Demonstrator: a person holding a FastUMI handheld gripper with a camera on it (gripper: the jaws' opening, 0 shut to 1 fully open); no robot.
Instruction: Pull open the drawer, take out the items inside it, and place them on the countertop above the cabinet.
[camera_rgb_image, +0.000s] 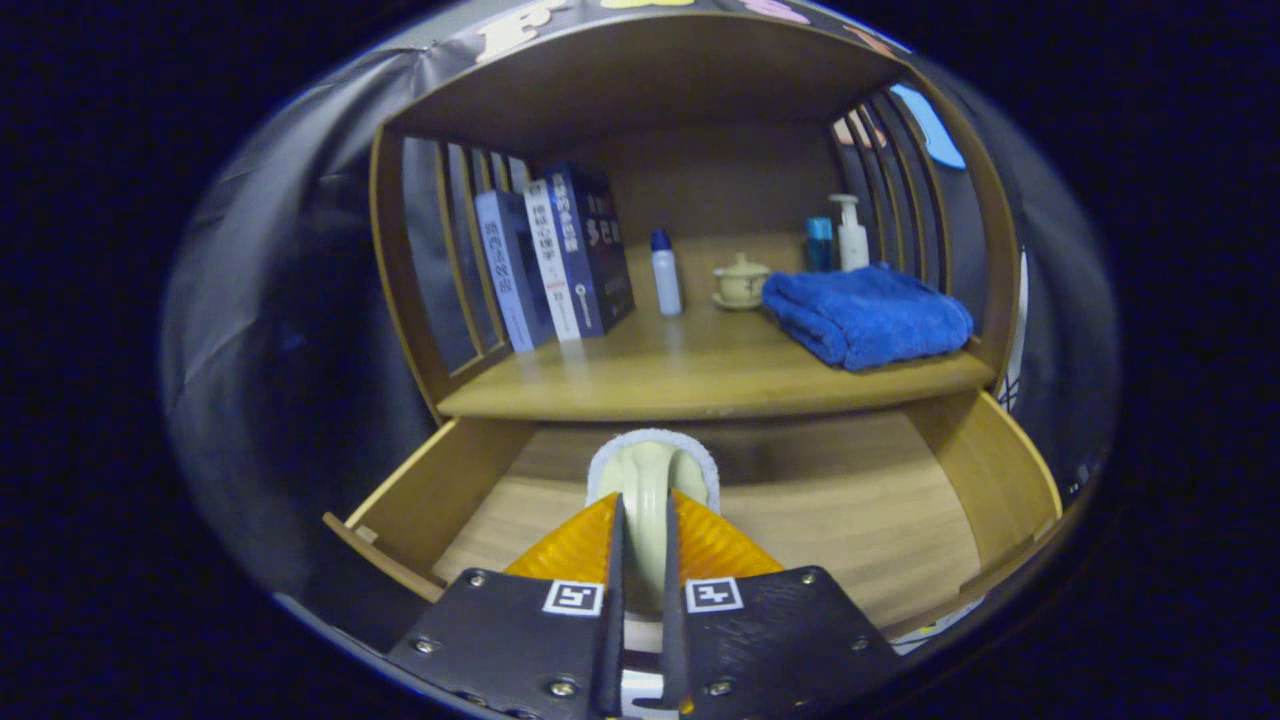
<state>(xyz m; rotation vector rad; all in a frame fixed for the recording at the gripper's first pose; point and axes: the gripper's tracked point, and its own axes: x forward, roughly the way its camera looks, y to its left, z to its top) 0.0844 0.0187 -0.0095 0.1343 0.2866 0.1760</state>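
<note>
we see the brush (652, 480), pale handle and white fuzzy edge, clamped between both fingers of the gripper (645, 520), over the open drawer (860, 510). countertop (680, 375) at 12 o'clock beyond: books (555, 255) at 11, bottle (666, 272), cup (741, 281), towel (866, 315) at 1.

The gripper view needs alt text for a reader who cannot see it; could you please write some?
The claw is shut on a pale brush with a fuzzy white rim, over the open wooden drawer. On the countertop above stand books, a white bottle, a lidded cup, a folded blue towel and two more bottles.
</note>
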